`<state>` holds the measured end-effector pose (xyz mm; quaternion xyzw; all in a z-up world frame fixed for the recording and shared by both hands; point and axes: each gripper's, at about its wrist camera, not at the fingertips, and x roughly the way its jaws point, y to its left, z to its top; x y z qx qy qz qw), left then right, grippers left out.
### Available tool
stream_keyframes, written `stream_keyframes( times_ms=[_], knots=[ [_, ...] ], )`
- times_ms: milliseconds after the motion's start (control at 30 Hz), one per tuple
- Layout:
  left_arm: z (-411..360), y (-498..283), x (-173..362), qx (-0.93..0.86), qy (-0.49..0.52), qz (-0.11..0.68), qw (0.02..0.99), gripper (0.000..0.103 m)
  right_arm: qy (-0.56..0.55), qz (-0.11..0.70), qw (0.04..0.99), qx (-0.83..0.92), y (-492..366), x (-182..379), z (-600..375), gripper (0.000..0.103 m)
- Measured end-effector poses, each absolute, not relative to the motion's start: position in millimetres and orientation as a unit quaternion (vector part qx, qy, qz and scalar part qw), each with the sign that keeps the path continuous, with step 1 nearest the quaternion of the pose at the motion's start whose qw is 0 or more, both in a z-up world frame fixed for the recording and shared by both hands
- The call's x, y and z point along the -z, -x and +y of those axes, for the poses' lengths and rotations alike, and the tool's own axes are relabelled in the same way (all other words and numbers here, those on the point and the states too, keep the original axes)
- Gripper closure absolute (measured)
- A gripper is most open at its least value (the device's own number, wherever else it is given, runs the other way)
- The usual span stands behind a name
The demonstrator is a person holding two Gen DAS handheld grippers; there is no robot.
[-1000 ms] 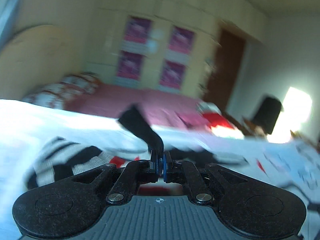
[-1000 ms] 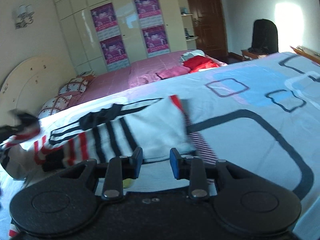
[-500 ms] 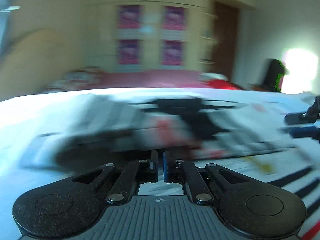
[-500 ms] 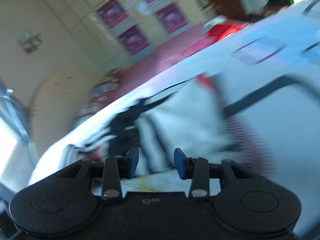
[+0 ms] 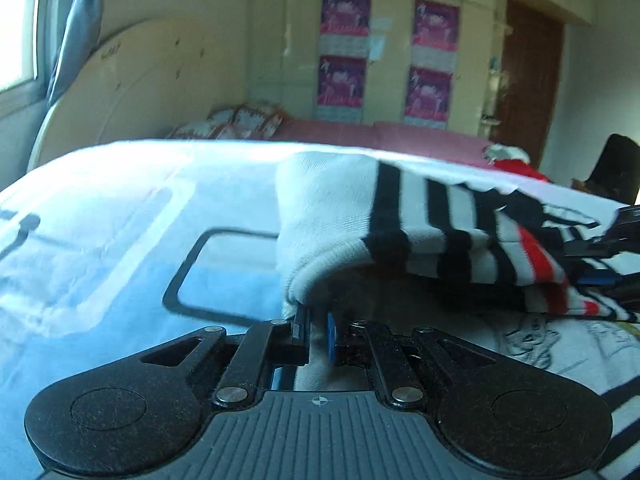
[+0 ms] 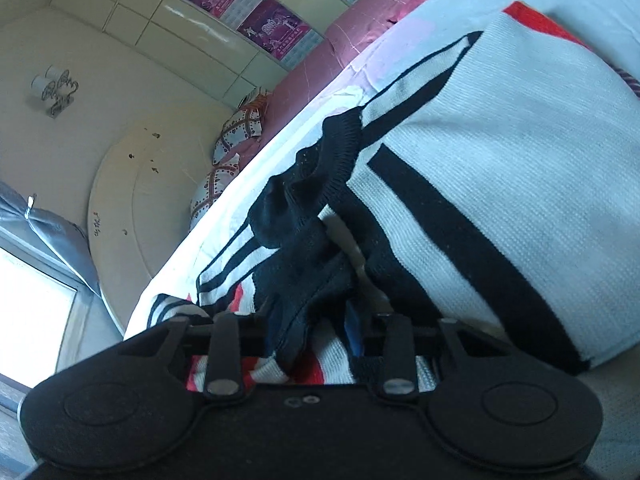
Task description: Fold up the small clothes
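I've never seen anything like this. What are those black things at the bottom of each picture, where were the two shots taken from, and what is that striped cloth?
There is no robot here. A person holds a two-fingered claw in each hand, and a small camera on each looks forward along its fingers. So the black shape at the bottom of each picture is the claw itself.

One picture is from the left claw, the other, tilted, from the right claw.

On the bed's blue and white sheet lies a knitted striped garment, white with black and red bands.

The left claw is opening, with the garment's white edge at the tip of its left finger. The right claw is closing, with a black knitted part of the garment hanging between its fingers. Whether it pinches yet, I cannot tell.
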<state>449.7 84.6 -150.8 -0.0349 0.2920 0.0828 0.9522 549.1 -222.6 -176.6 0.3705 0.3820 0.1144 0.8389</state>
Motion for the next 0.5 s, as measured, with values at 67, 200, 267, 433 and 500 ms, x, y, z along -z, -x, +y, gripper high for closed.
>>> stream_keyframes(
  times_ms=[67, 200, 267, 433, 500],
  knots=[
    [79, -455, 157, -0.089, 0.024, 0.294, 0.951, 0.041, -0.357, 0.382, 0.845, -0.112, -550, 175, -221, 0.08],
    [76, -471, 166, -0.09, 0.019, 0.32, 0.943, 0.035, -0.322, 0.379, 0.859, -0.12, -554, 167, -217, 0.097],
    [78, -474, 170, -0.082, 0.033, 0.326, 0.941, 0.049, -0.279, 0.35, 0.887, -0.114, -549, 152, -214, 0.097],
    [81, -472, 173, -0.085, 0.043, 0.322, 0.942, 0.062, -0.213, 0.249, 0.939, -0.1, -507, 94, -229, 0.097],
    [81, -473, 174, -0.08, 0.045, 0.32, 0.943, 0.064, -0.2, 0.234, 0.949, -0.073, -488, 88, -246, 0.097]
  ],
)
